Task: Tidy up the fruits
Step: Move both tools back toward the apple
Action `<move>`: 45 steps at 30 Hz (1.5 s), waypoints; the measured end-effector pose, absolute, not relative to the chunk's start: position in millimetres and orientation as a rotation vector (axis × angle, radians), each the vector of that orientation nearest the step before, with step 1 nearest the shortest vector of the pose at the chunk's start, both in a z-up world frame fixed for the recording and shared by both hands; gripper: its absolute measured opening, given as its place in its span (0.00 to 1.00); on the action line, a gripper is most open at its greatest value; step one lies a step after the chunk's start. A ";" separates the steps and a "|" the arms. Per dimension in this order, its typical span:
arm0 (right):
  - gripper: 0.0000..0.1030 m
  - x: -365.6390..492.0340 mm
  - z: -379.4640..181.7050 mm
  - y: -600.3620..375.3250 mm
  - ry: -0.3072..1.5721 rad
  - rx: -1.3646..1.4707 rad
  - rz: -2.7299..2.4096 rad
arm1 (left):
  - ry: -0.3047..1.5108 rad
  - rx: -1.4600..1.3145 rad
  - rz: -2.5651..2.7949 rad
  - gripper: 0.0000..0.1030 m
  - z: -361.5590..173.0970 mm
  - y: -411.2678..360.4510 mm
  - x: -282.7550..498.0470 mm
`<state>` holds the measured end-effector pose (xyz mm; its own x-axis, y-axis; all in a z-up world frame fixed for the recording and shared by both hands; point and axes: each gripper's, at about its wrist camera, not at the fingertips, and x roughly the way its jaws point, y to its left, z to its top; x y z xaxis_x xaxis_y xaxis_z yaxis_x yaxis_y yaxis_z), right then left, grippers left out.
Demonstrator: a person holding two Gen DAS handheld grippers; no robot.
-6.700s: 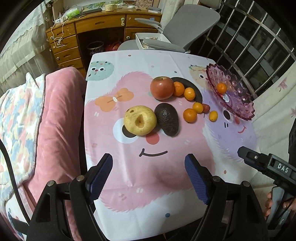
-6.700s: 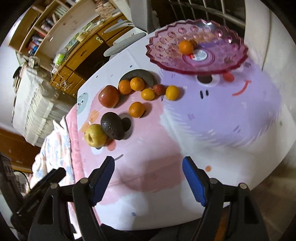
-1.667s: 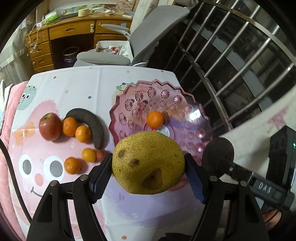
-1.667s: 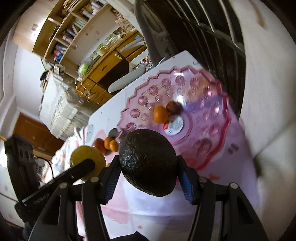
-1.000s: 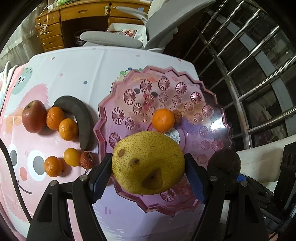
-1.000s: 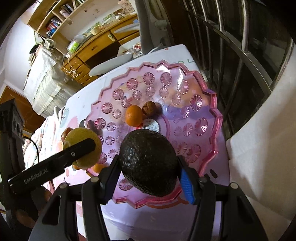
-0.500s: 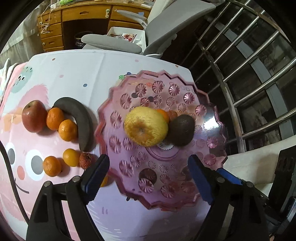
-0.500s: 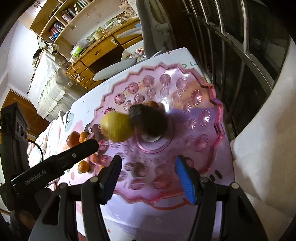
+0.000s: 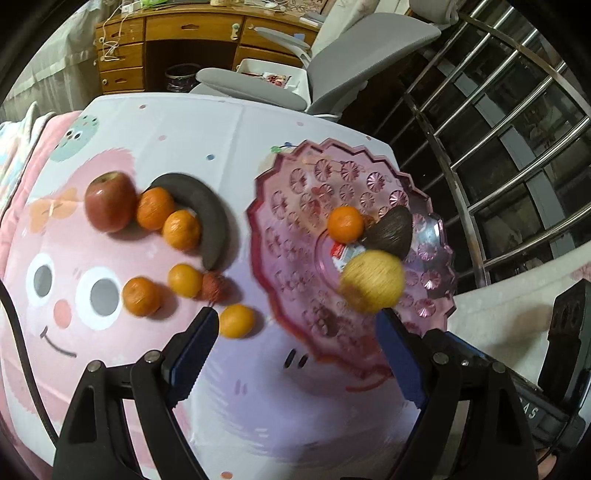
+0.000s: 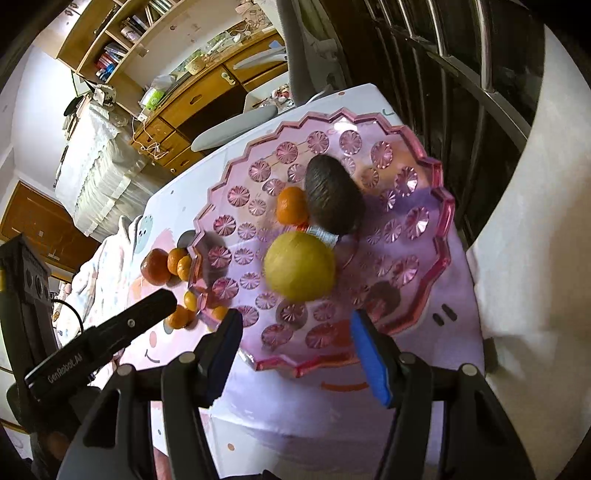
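The pink glass dish (image 10: 424, 266), scalloped at its rim and pressed with rosettes, stands on the cartoon-printed tablecloth (image 9: 192, 122) and serves as landmark. In its centre lie three fruits: a round, dull yellow pear (image 10: 300, 266), nearest the grippers; a dark, rough-skinned avocado (image 10: 334, 195) beyond it, touching it or nearly so; and a small glossy mandarin (image 10: 291, 206) tucked against the avocado's left side. A paper label shows on the dish floor between pear and avocado.

Left of the dish, on the cloth, lie the fruits not yet moved: a red apple (image 9: 110, 202) farthest from it, two mandarins (image 9: 168, 218) between apple and a blackened, curved banana (image 9: 207, 218) that lies just beside the dish rim. Nearer the camera sit three more mandarins (image 9: 183, 280) and a small, rough, reddish fruit (image 9: 216, 286). One of these mandarins lies just beside the left gripper's left fingertip.

The left gripper (image 9: 295, 343) has its blue-padded fingers spread wide and empty, over the dish's near-left rim. The right gripper (image 10: 295, 343) is likewise open with nothing between its pads, over the dish's near rim; the pear lies just beyond its fingertips, untouched. Beyond the dish stand a grey office chair (image 9: 332, 40), a wooden desk (image 9: 177, 33) and steel window bars (image 9: 498, 122).
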<state>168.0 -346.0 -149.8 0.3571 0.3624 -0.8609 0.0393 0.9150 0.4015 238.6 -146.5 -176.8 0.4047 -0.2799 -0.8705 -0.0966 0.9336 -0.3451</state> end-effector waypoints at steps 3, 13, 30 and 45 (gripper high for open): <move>0.59 160.4 -149.9 -337.1 1.200 0.384 0.219 | 1.159 -0.374 -0.108 0.83 -178.0 -133.3 224.2; 0.59 123.5 -157.3 -281.5 1.250 0.364 0.228 | 1.183 -0.374 -0.090 0.83 -176.6 -71.6 176.3; 0.62 70.2 -167.8 -155.7 1.262 0.458 0.112 | 1.270 -0.262 -0.160 0.83 -170.4 57.6 142.3; 0.63 78.3 -185.9 -81.0 1.236 0.327 0.014 | 1.417 -0.113 -0.158 0.90 -183.3 106.9 177.1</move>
